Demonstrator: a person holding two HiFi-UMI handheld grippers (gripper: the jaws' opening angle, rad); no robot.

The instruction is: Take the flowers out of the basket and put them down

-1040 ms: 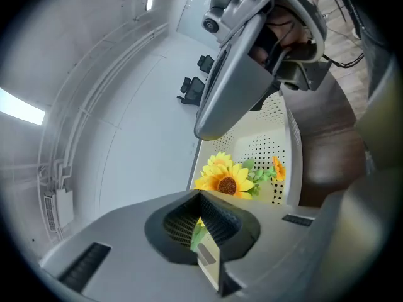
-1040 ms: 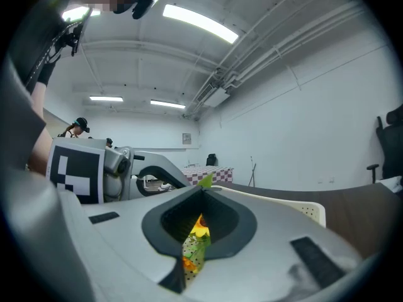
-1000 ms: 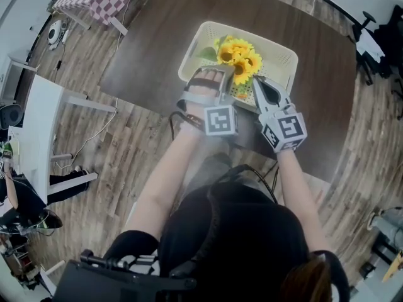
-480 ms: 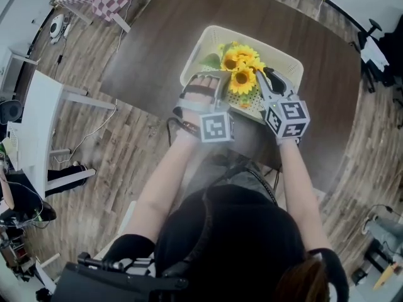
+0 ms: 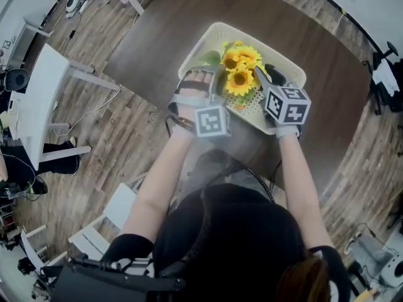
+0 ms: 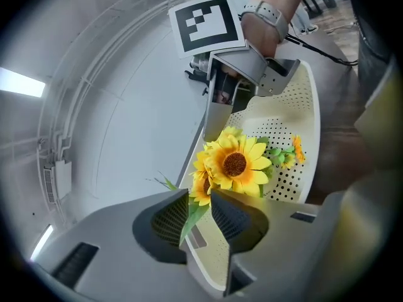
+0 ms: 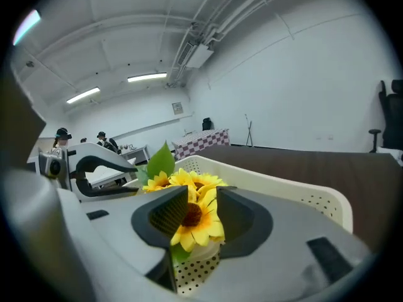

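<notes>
Both grippers have pushed forward over the basket (image 6: 296, 143) since a second ago. It sits on the dark counter (image 5: 170, 24), its near end covered by the grippers. The flowers (image 6: 234, 164) lie in it just ahead of the jaws, stems hidden. The left gripper (image 6: 200, 200) is opening with a green leaf in its gap. The right gripper (image 7: 201, 197) is opening with a bloom between its jaws.

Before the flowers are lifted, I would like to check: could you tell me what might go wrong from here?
1. The right tongs are opening with a sunflower head between them; closing there could crush petals instead of gripping a stem.
2. The left tongs are opening with only a green leaf between them; a grip on it might slip or tear.
</notes>
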